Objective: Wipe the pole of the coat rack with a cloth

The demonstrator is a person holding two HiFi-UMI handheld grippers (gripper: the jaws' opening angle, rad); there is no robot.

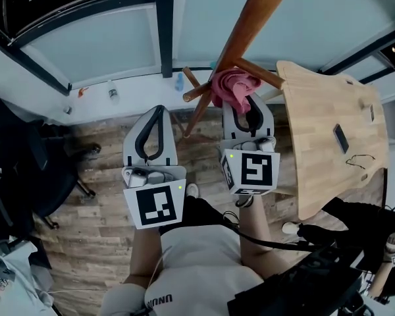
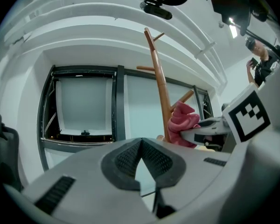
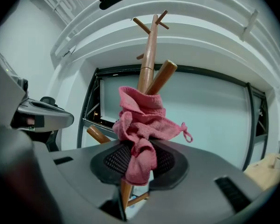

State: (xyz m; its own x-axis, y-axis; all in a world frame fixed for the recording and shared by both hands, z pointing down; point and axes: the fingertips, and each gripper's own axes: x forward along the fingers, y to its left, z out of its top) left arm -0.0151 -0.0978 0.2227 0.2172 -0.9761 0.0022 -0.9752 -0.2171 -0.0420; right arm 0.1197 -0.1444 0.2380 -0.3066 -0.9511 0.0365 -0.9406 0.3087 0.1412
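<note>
The pink terry cloth [image 1: 234, 84] is bunched against the slanting brown wooden pole of the coat rack [image 1: 250, 25], just where two short pegs branch off, to the far right of the person's knees. The right tongs [image 1: 240, 101] are clenched on a fold of it. In the right gripper view the cloth [image 3: 142, 120] fills the gap between the ribbed pads, with a tail hanging down on the near side and the rest piled up against the pole [image 3: 149, 55]. The left tongs [image 1: 157, 108] hang to the left of the rack, apart from it. They are clenched too, tips pressed together with nothing between them [image 2: 140, 143]. A pale wooden counter [image 1: 329, 124] stands to the right, clear of the work.

The cloth looks soft, light and limp, so it will likely fold over itself rather than lie flat. A grip on a thick bunch, as here, should hold while the loose part wraps the pole. The pole looks stiff and smoothly varnished, so the cloth should slide easily along it. The pegs will probably snag the cloth. The rack may rock under a sideways push, and the free left tongs could brace the pole below the pegs.
</note>
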